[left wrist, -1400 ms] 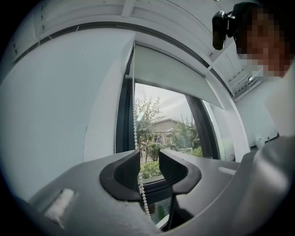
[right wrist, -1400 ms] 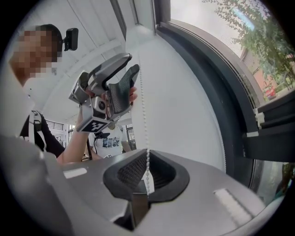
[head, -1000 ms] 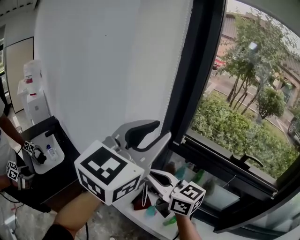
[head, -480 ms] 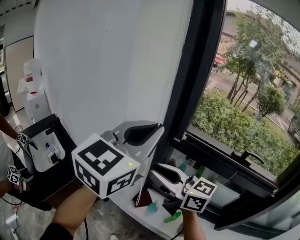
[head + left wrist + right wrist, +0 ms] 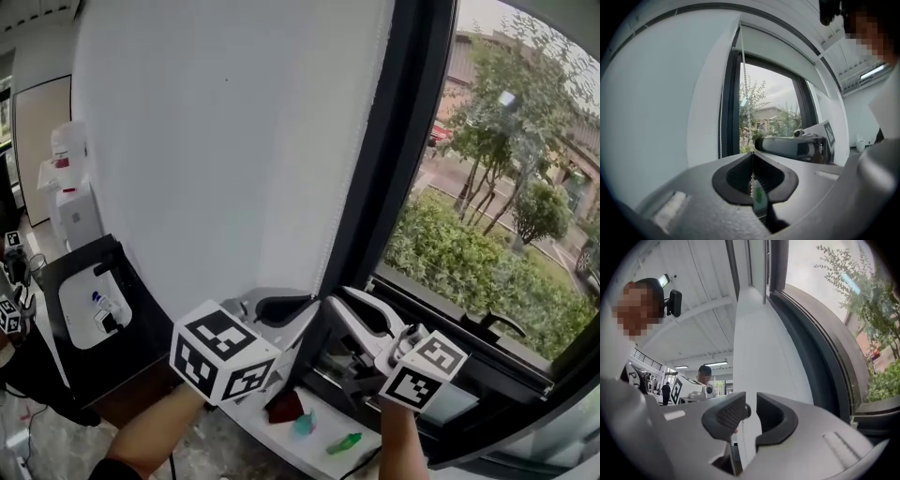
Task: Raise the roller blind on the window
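A white bead chain point(image 5: 745, 93) hangs beside the dark window frame point(image 5: 389, 178) and drops into my left gripper point(image 5: 752, 159), which is shut on it. The roller blind point(image 5: 780, 51) sits rolled high across the top of the window. In the head view the left gripper point(image 5: 314, 307) is low by the frame's foot. My right gripper point(image 5: 334, 328) is just to its right. The right gripper's point(image 5: 752, 411) jaws are closing with a narrow gap still between them. A faint bit of chain shows by the right gripper's left pad point(image 5: 731, 414); whether it lies in the gap is unclear.
A white sill point(image 5: 319, 450) below holds a red object point(image 5: 284, 405) and small green items point(image 5: 342, 441). A black table point(image 5: 66, 281) with a white tray stands at the left. A black window handle point(image 5: 487, 323) sticks out at the right. A person point(image 5: 11, 309) stands at the far left.
The left gripper's jaws closed on the chain and it moved down. The right gripper rose from near the sill to beside the left one, with its jaws now apart.
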Tool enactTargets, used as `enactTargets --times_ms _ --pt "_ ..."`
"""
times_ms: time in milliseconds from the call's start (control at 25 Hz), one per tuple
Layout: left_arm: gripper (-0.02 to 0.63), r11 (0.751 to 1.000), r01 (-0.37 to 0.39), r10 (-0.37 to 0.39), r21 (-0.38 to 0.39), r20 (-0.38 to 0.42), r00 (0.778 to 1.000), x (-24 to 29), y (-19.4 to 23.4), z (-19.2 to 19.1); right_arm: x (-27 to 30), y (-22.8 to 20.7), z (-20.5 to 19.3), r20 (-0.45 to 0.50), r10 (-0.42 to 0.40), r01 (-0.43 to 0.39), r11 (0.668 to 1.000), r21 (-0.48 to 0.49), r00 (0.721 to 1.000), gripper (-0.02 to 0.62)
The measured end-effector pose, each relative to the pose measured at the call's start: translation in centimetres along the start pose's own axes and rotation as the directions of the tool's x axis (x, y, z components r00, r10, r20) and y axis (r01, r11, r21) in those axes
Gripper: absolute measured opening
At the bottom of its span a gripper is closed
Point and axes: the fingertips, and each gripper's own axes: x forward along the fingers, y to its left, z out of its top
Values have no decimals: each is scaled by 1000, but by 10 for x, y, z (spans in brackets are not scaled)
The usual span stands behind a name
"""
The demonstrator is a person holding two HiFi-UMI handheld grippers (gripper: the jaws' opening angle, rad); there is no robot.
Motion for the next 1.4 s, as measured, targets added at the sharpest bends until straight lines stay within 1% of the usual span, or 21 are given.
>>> enactTargets --times_ms 120,240,480,600,720,840,880,960,1040,1160,1400 --pt "14 1000 0 0 -17 3 1000 -2 1 -8 2 1 9 27 3 -3 1000 7 1000 74" --pt "14 1000 1 -1 -27 9 1000 -5 2 -9 7 7 18 44 7 -7 1000 -10 999 74" --pt "14 1000 13 -14 -28 -24 1000 -1 -5 -29 15 16 27 48 3 -1 999 -50 999 74" --pt "14 999 1 -2 -43 -19 1000 -2 -4 -35 14 15 22 35 -17 19 998 -59 999 74" --pt "14 997 -58 60 -59 30 998 -10 6 -33 9 12 12 29 -51 53 996 -65 998 74" --pt "15 989 -127 135 -74 122 983 -21 14 -25 5 6 -3 27 -95 97 993 -63 995 72" --pt "15 986 -147 155 -73 131 979 -24 14 -26 3 4 -10 21 -112 113 992 -63 993 70" --pt "18 982 -181 186 -60 96 978 -23 13 -40 -2 1 -25 7 -144 144 988 -62 990 64" --pt "19 975 -213 217 -63 68 974 -23 11 -58 -8 0 -39 -4 -167 167 984 -59 986 54" --pt "20 963 -253 260 -89 75 963 -27 8 -72 -14 -1 -60 -32 -195 193 979 -66 980 44" --pt "21 946 -317 321 -60 59 945 -34 -3 -84 -31 0 -95 -75 -300 290 950 -113 951 14"
